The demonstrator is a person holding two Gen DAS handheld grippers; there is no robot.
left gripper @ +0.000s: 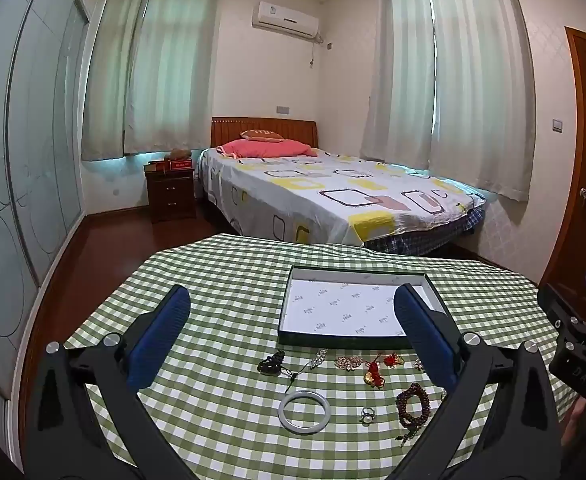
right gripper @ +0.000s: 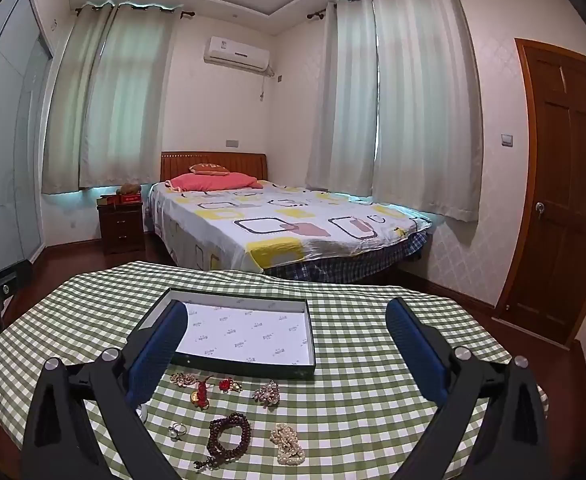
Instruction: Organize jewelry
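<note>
At lower left of the right wrist view, we see the white bangle [right gripper: 144, 412] mostly hidden behind the right gripper's [right gripper: 289, 344] finger.

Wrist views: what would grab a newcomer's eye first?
Probably the wide-open blue fingers of the left gripper and right gripper, hovering over the green checked tablecloth. Next, the empty dark-rimmed tray at mid-table, with jewelry scattered on its near side: a pale bangle, dark bead bracelet and pearl strand. Behind, the patterned bed fills the room.
</note>
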